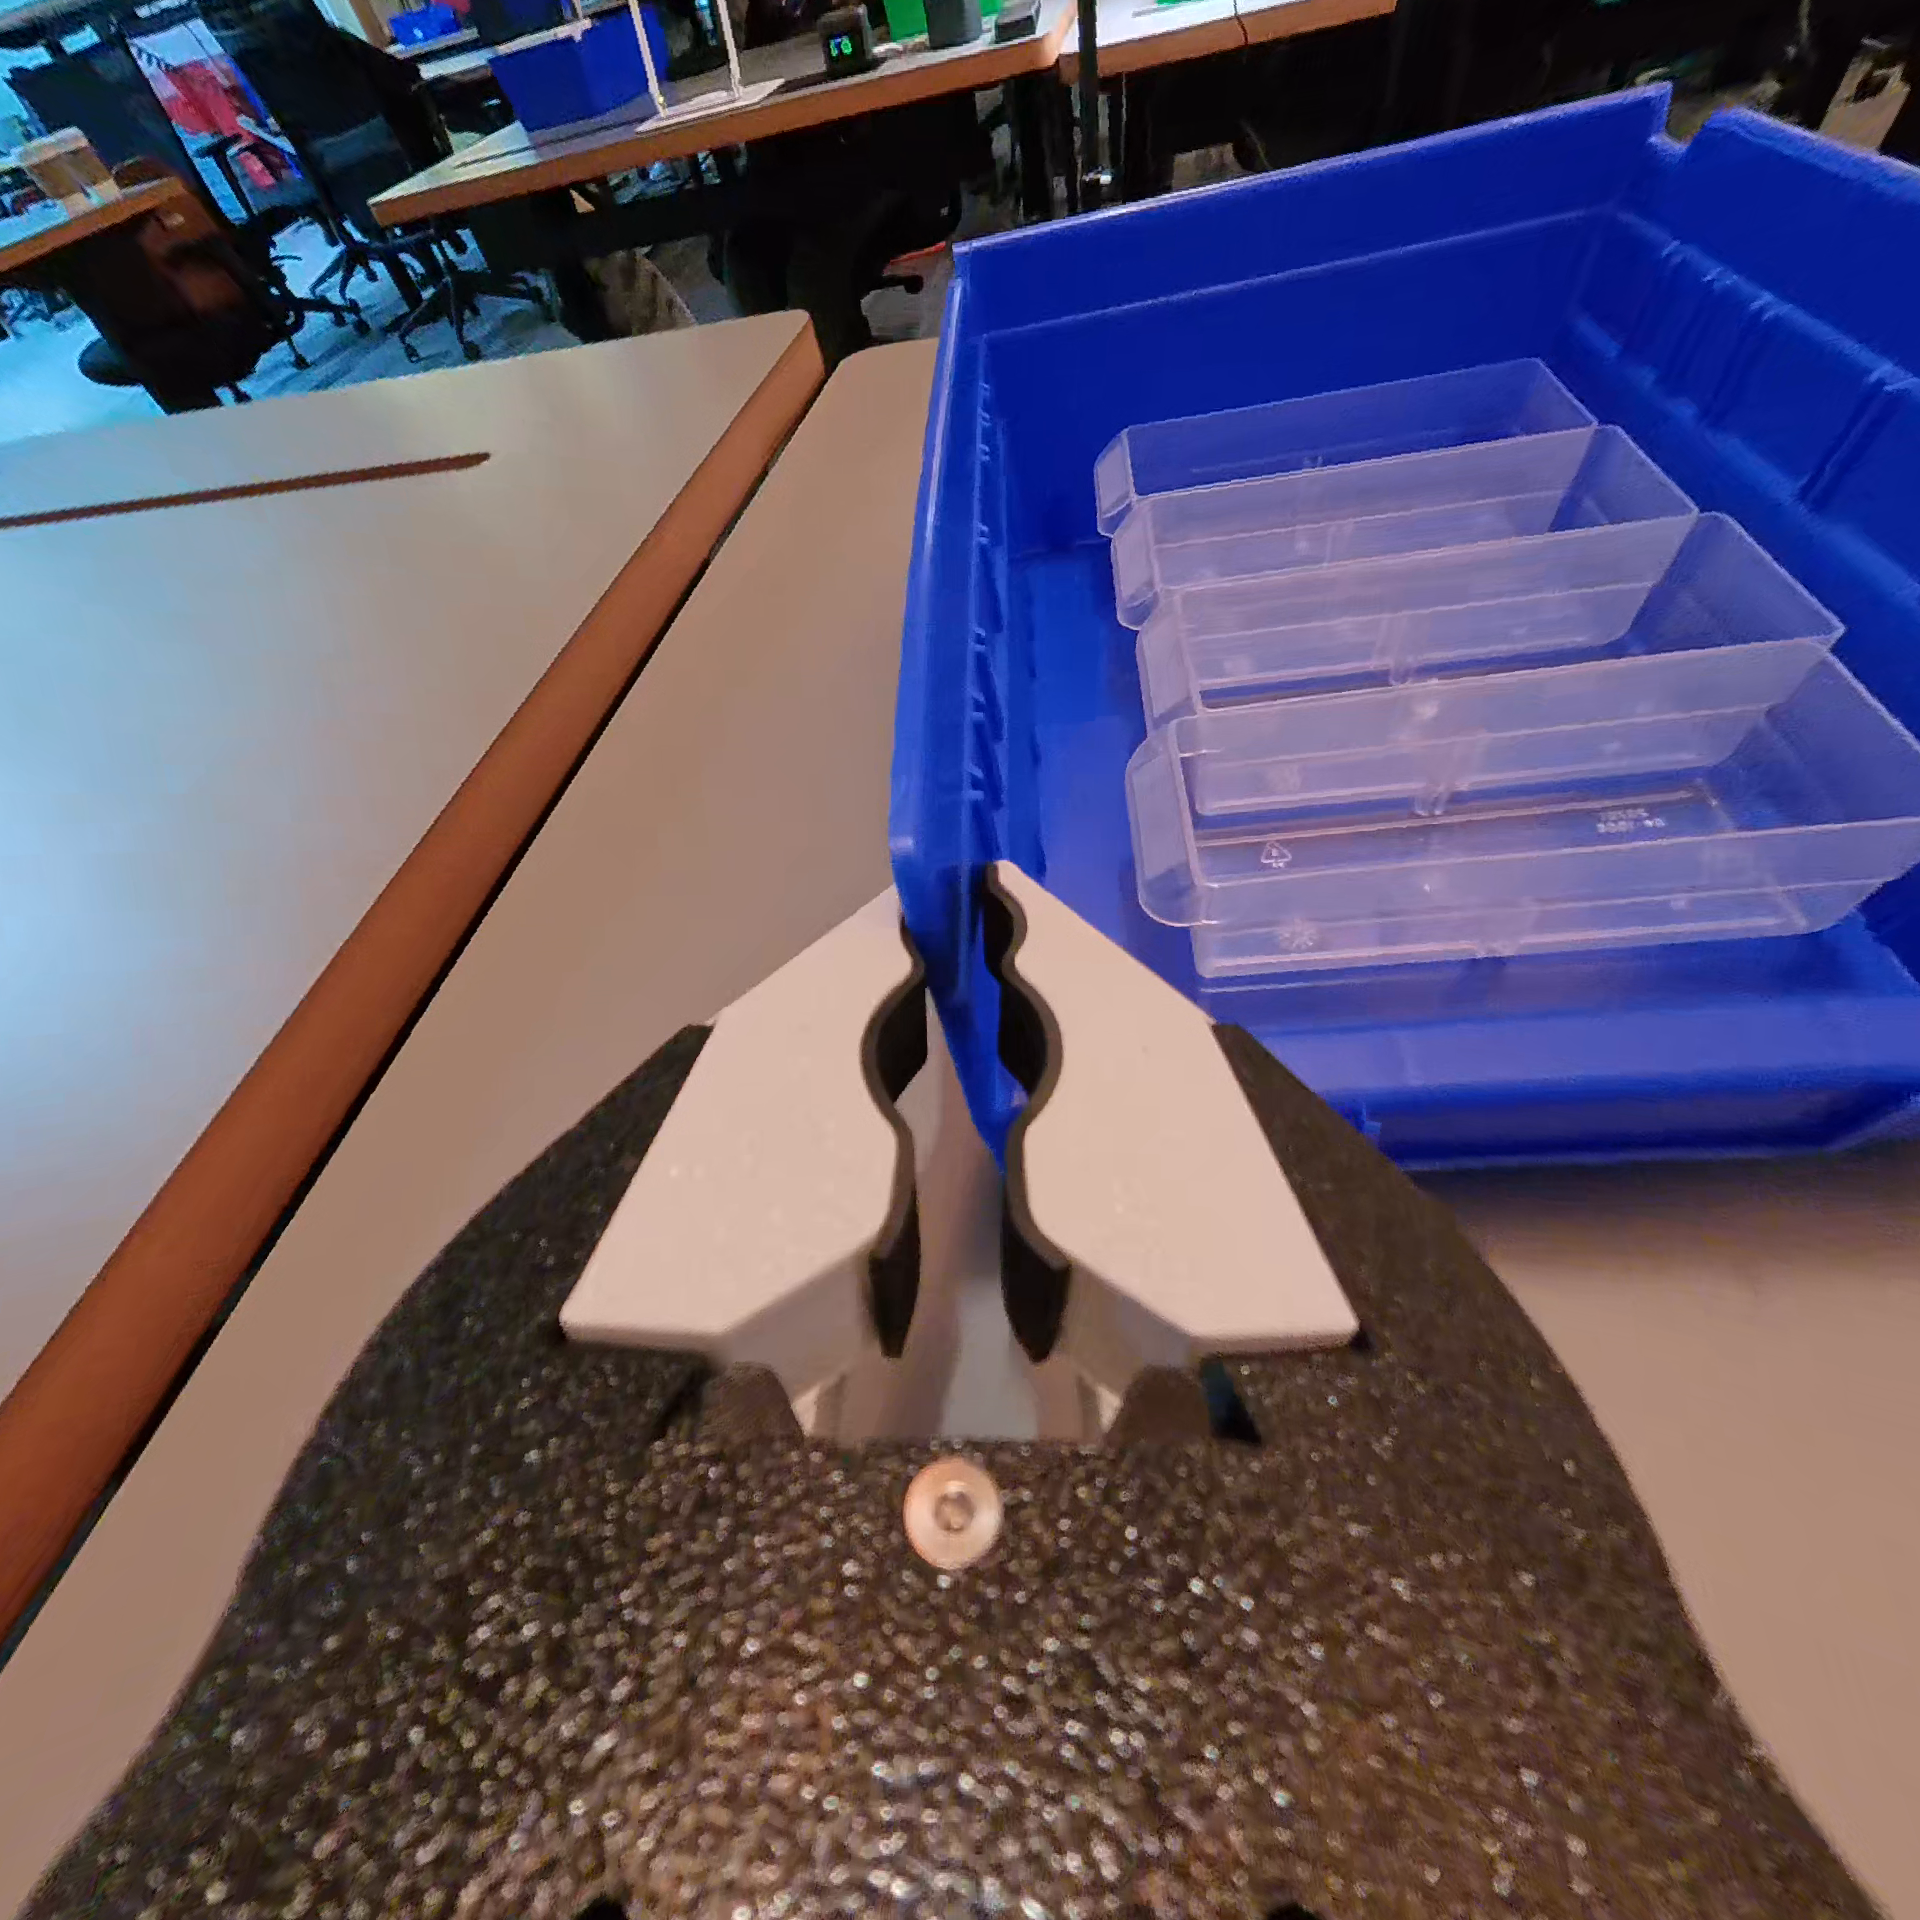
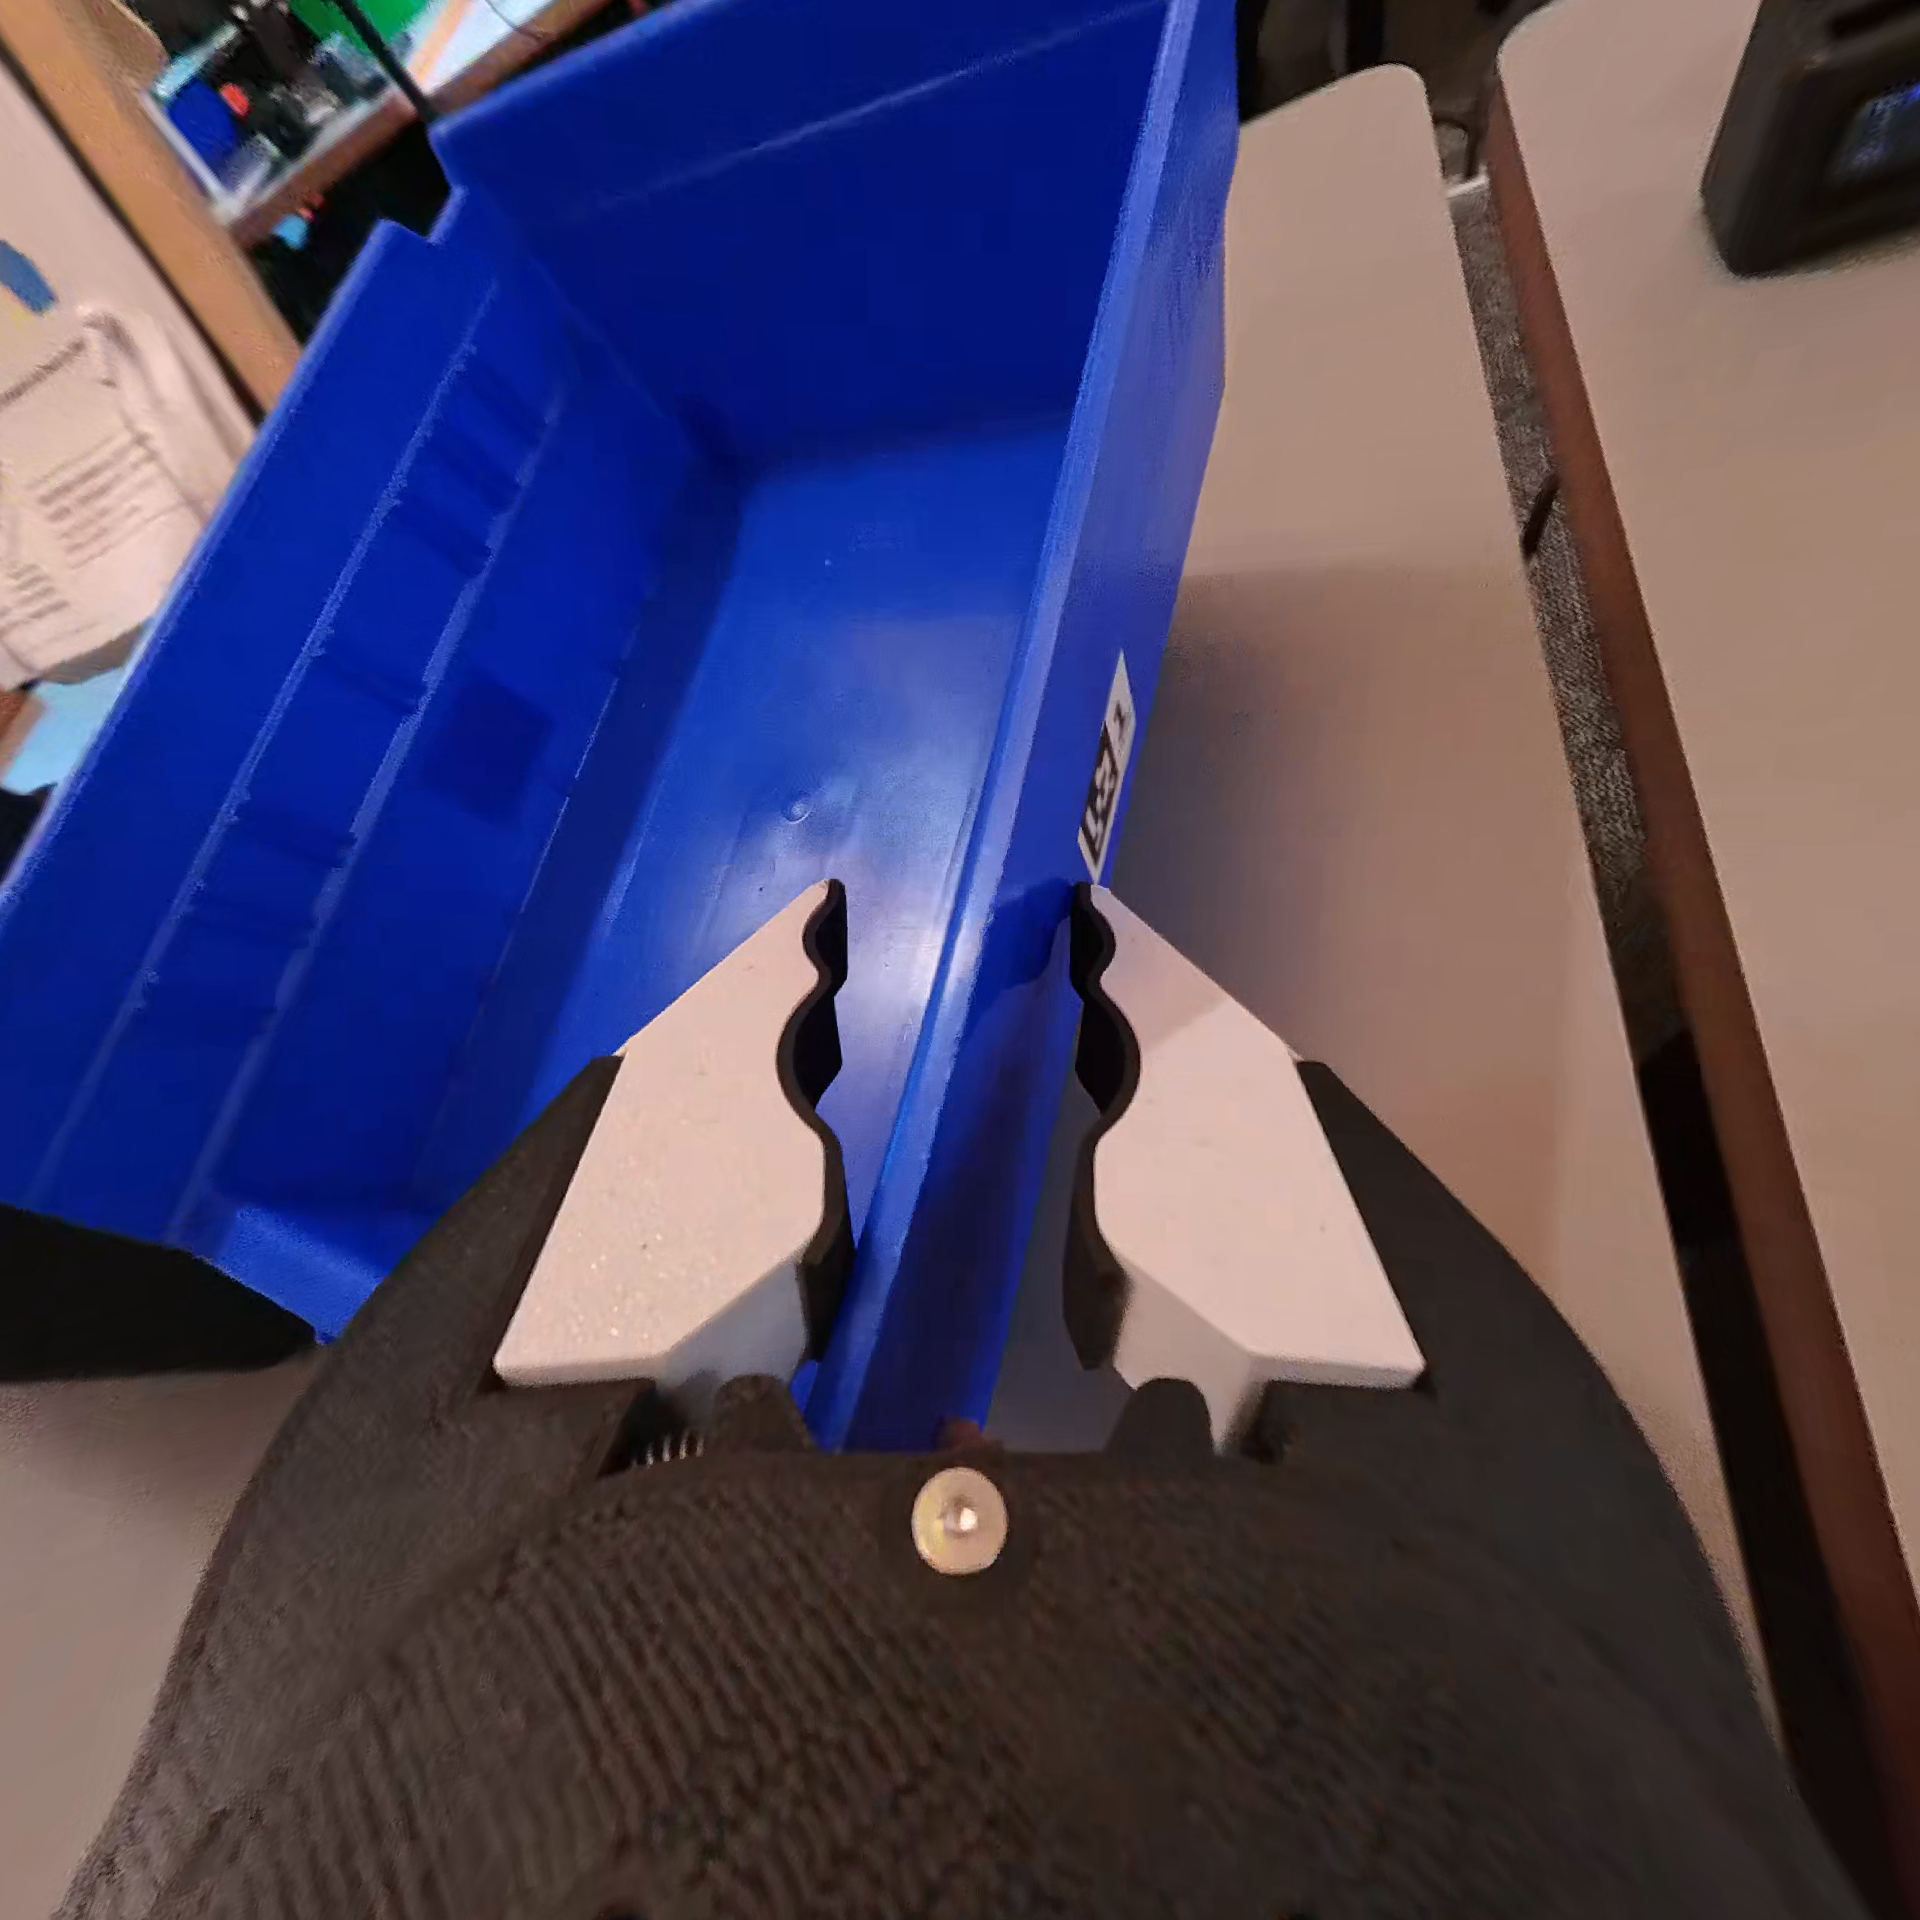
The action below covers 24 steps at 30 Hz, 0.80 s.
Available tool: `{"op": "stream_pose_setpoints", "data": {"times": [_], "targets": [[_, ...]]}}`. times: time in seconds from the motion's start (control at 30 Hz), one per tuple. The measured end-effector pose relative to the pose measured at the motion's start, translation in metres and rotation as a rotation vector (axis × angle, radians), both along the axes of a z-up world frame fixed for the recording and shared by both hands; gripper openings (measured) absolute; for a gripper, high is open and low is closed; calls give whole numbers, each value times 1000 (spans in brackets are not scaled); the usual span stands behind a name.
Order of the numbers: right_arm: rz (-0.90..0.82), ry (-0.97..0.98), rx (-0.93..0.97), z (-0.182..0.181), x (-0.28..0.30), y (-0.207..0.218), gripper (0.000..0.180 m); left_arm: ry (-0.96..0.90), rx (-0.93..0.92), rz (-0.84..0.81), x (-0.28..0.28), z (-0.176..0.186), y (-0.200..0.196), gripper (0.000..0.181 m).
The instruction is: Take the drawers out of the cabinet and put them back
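A blue plastic bin (image 1: 1299,291) stands on a grey table (image 1: 727,727). Several clear, empty plastic drawers (image 1: 1455,727) lie side by side in it. My left gripper (image 1: 956,904) is closed on the bin's left wall near the front corner, with the wall between the fingers. In the right wrist view the part of the bin (image 2: 831,312) that shows is bare. My right gripper (image 2: 956,894) straddles the bin's right wall, one finger inside and one outside, closed on its thick rim. The cabinet is not in view.
A second table (image 1: 312,675) adjoins on the left across a narrow gap. A white label (image 2: 1107,769) is on the bin's outer right side. A dark device (image 2: 1818,135) stands on another table far right. Something black (image 2: 104,1309) lies by the bin's near left corner.
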State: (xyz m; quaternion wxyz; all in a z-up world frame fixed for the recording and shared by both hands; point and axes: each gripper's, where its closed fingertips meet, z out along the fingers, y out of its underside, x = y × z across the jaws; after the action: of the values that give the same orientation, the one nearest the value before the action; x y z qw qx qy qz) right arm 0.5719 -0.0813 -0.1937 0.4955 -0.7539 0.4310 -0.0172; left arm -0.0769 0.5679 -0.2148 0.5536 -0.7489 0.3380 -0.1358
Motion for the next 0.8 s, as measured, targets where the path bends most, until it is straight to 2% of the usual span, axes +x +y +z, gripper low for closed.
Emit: {"op": "stream_pose_setpoints", "data": {"times": [0.33, 0.53, 0.7, 0.77, 0.8], "targets": [[-30, 65, -89, -40, 35, -3, 42, 40, 20, -19, 45, -1, 28, 4], [6, 33, -103, -46, 45, 0, 43, 98, 33, -37, 51, -1, 30, 5], [38, 8, -107, -47, 48, 3, 45, 229, 65, -110, 52, -2, 27, 7], [58, -28, -91, -43, 48, 5, 51, 307, 88, -159, 51, -2, 27, 9], [84, -53, -76, -39, 46, 7, 73, 351, 103, -187, 51, -2, 26, 11]]}}
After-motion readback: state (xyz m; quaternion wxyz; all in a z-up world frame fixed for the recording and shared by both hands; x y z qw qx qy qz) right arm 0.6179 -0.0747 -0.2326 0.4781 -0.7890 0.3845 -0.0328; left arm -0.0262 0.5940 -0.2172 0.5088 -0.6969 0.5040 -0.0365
